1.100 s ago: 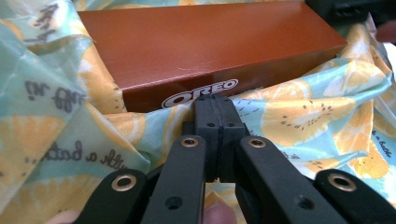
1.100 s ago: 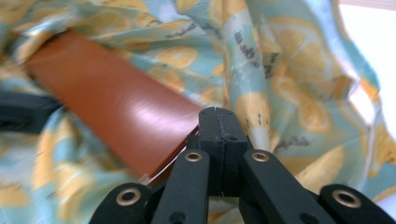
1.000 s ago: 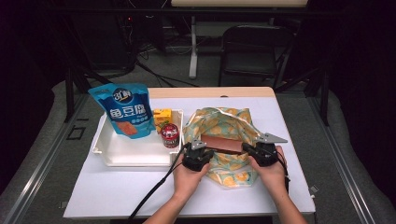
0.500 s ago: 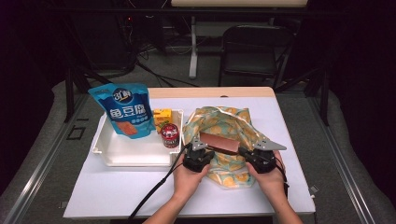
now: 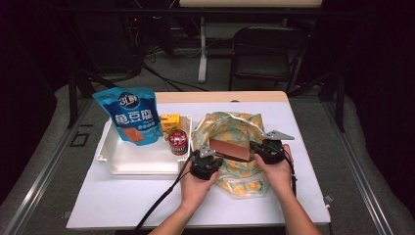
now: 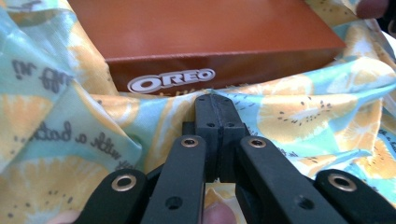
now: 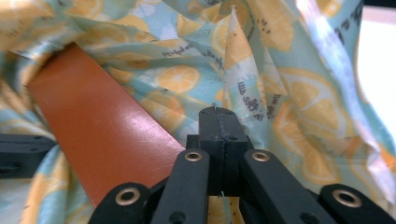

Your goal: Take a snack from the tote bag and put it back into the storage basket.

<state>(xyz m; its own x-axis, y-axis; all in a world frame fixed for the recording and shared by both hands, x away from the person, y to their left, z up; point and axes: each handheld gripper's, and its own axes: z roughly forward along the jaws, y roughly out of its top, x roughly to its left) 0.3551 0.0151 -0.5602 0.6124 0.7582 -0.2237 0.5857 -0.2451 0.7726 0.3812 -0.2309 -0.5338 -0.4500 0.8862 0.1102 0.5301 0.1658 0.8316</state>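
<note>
- Right now the left gripper (image 6: 215, 100) pinches the lemon bag's (image 5: 235, 129) cloth edge, jaws squeezed together.
- The right gripper (image 7: 219, 114) pinches the bag's other side the same way.
- Between them, a brown Oreo box (image 5: 231, 150) sits in the bag's mouth.
- Beside the bag, a white tray (image 5: 139, 159) holds a blue packet (image 5: 129, 116), yellow box (image 5: 170, 121) and red can (image 5: 178, 142).

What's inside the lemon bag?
A brown Oreo box lies across the open mouth of the lemon bag, partly inside. Both grippers' fingers pinch the bag's edge. Whatever is under the box or deeper in the bag is covered by cloth.
</note>
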